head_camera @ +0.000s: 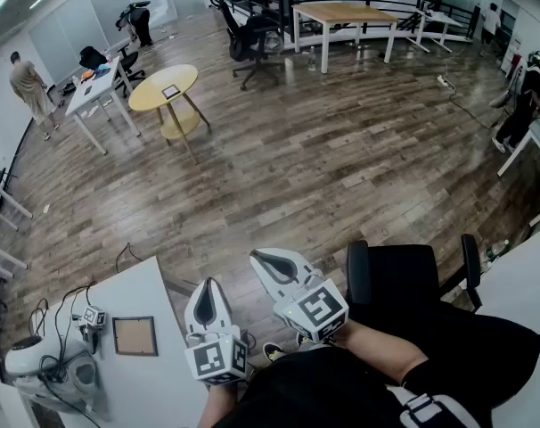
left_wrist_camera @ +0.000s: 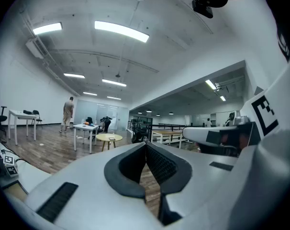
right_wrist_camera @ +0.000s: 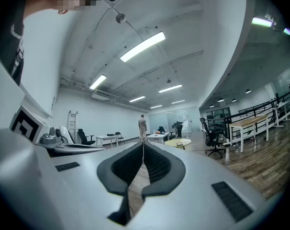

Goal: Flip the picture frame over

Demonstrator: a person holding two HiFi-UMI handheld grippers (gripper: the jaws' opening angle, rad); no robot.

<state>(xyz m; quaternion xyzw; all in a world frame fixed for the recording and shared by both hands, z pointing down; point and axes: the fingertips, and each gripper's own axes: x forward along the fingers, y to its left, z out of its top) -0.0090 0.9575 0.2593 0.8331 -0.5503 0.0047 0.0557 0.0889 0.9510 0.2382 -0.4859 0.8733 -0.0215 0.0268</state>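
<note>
Approach not begun: frame (head_camera: 135, 335) lies flat near worktop (head_camera: 150, 283) right edge, untouched; left gripper (head_camera: 209, 283) and right gripper (head_camera: 256, 257) both closed, empty, off that edge; next, open one and reach frame's rim.

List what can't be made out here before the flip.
- Picture frame: small in the head view; which face is up is unclear.
- White table: cut off by the head view's bottom edge.
- Object on the round yellow table: too small in every view.
</note>
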